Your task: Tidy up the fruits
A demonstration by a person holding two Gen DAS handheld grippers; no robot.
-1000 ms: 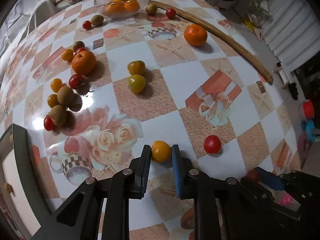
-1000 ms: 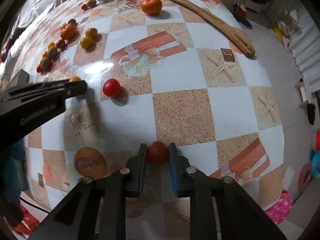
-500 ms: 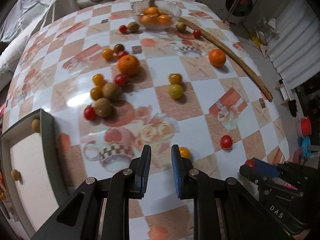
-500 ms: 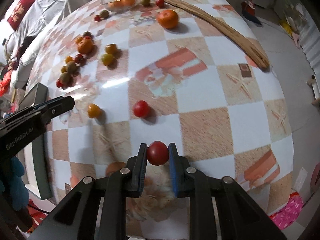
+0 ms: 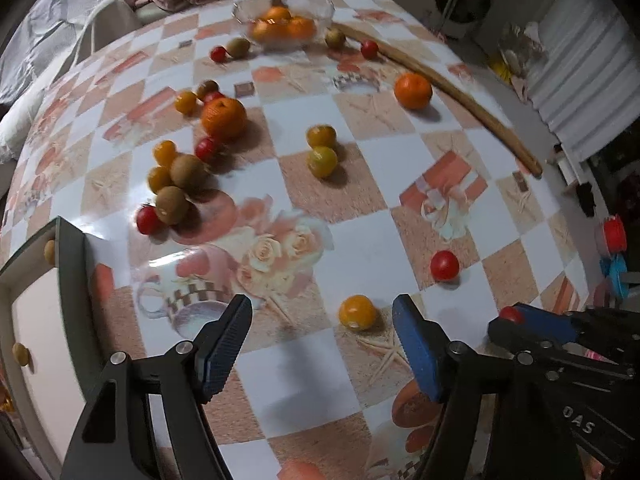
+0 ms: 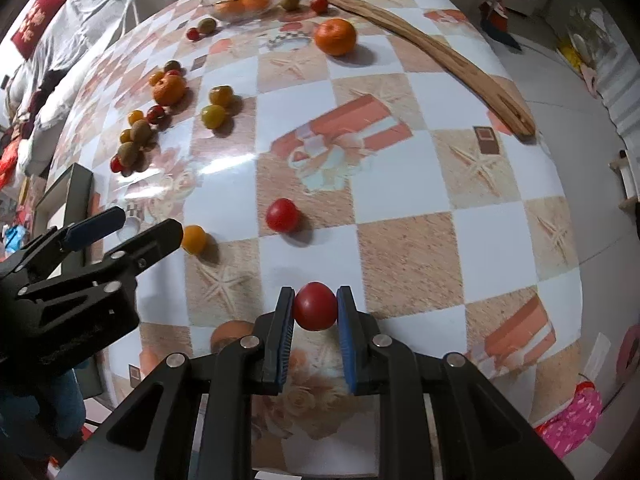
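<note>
Since half a second ago my left claw (image 5: 322, 334) has spread its blue-padded fingers wide apart, where before they stood nearly together, and the small yellow-orange tomato (image 5: 357, 312) now sits on the table (image 5: 360, 216) between them, nearer the right finger and touching neither. My right claw (image 6: 316, 322) is clamped on a round red tomato (image 6: 315, 306), held clear above the checkered, glossy tablecloth. Another red tomato (image 6: 282, 215) lies on the table just beyond, apart from both claws. Farther off, a loose orange mandarin (image 6: 335, 36) rests beside a long curved wooden stick (image 6: 420, 44). A cluster of brown kiwis (image 5: 179, 188), small tomatoes and a second mandarin (image 5: 223, 117) lies to the left. At the far edge a clear glass bowl (image 5: 244, 14) holds several mandarins.
</note>
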